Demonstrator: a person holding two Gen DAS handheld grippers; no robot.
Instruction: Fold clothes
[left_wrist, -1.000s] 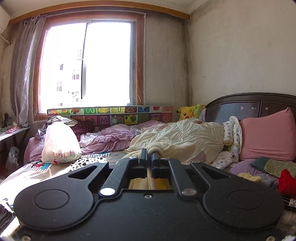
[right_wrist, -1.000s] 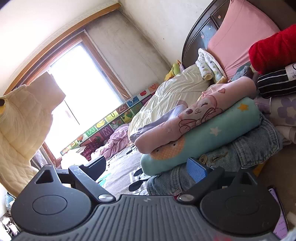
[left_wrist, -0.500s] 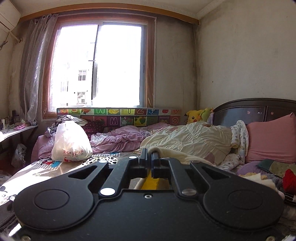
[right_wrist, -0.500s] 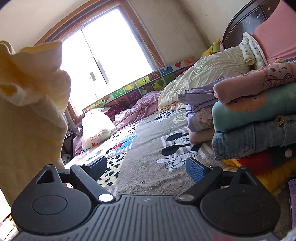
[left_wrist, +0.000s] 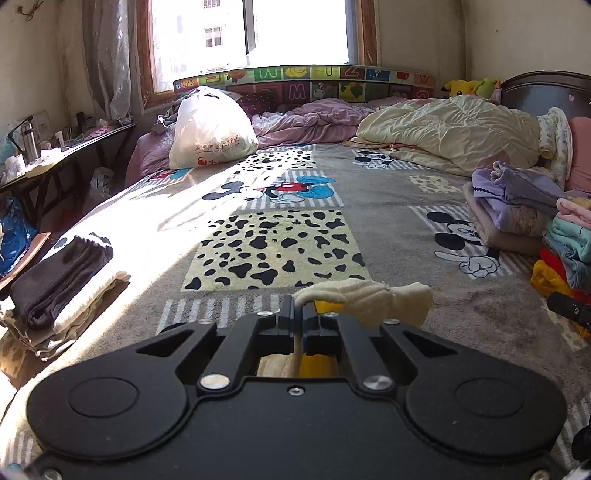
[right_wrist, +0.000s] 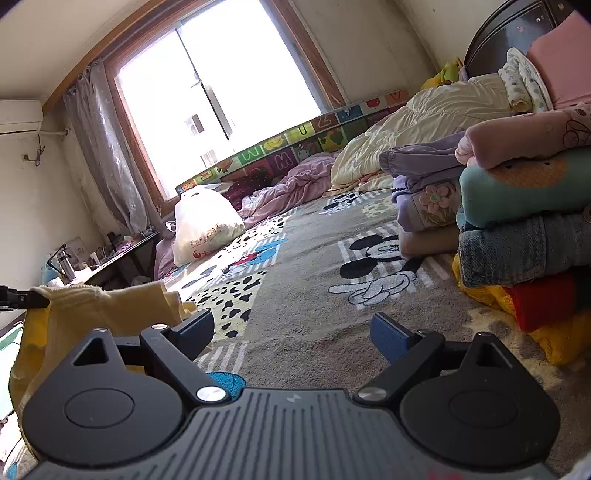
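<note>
Since the earlier frames the left gripper (left_wrist: 299, 314) has come down from window height, tilting toward the blanket (left_wrist: 369, 229), and the cream garment (left_wrist: 369, 299) it carries has dropped with it; the right gripper (right_wrist: 291, 332) has swung away from the stack of folded clothes (right_wrist: 524, 206) and levelled out.

Left wrist view. The left gripper's jaws are pressed together, pinching an edge of the cream garment. A bunched fold of it lies over and just right of the fingertips, and more cloth, partly bright yellow, shows beneath the jaws. Ahead spreads the cartoon-printed blanket, sunlit on its left half. A dark folded towel (left_wrist: 59, 280) rests on pale linen at the left edge of the bed. A white plastic bag (left_wrist: 210, 129) sits near the window end, beside a rumpled lilac sheet (left_wrist: 314, 118). A cream quilt (left_wrist: 450, 129) lies at far right, with folded lilac clothing (left_wrist: 517, 206) near it. One black fingertip of the right gripper enters at the right edge.

Right wrist view. The right gripper's jaws are spread wide with nothing between them, above bare blanket. The cream garment (right_wrist: 99, 306) hangs at left, just beside the left finger (right_wrist: 195, 328), pinched at its upper corner by the left gripper's tip at the frame edge. The stack of folded clothes stands at right.
</note>
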